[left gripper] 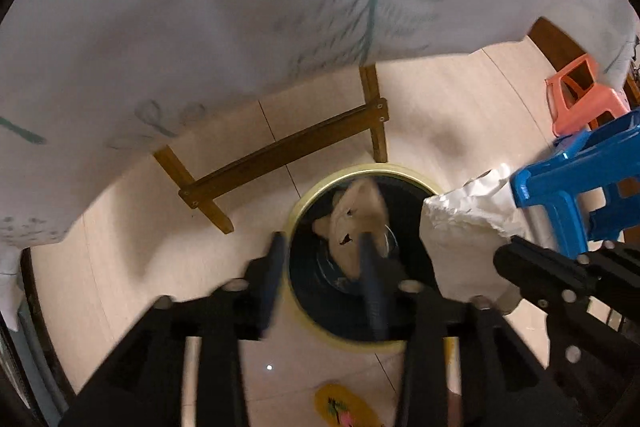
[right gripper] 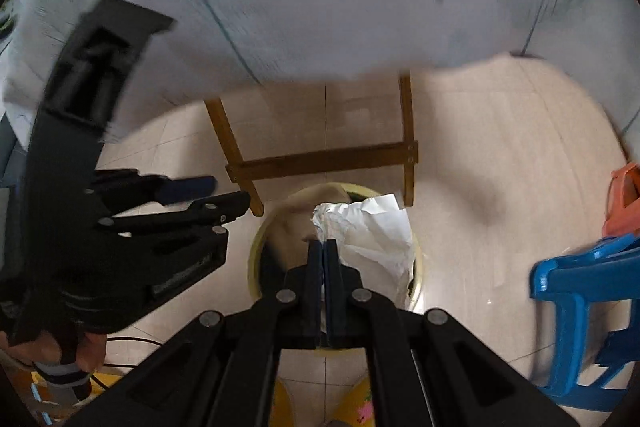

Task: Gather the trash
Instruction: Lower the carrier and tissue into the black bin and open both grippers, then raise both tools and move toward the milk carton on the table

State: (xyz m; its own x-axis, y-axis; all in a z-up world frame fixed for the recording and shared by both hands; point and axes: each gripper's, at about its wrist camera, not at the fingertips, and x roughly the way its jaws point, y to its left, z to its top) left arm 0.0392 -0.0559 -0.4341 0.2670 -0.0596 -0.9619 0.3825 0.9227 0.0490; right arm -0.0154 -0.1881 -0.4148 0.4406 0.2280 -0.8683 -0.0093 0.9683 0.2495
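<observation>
Below our parted left gripper [left gripper: 324, 259] sits the bin [left gripper: 298, 211]; our right gripper [right gripper: 324, 247] clamps crumpled paper [right gripper: 372, 231], stools [right gripper: 576, 291] beside.

text: none readable | tablecloth [left gripper: 200, 7]: grey-green printed marks only (blurred, no letters made out) | yellow mat [left gripper: 344, 407] on the floor: a pink picture, no words | labels, brands, numbers: none legible

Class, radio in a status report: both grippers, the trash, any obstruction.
Left gripper open, empty, over bin. Right gripper shut on crumpled white paper above bin. Tan scrap already inside. Nothing blocking.
</observation>
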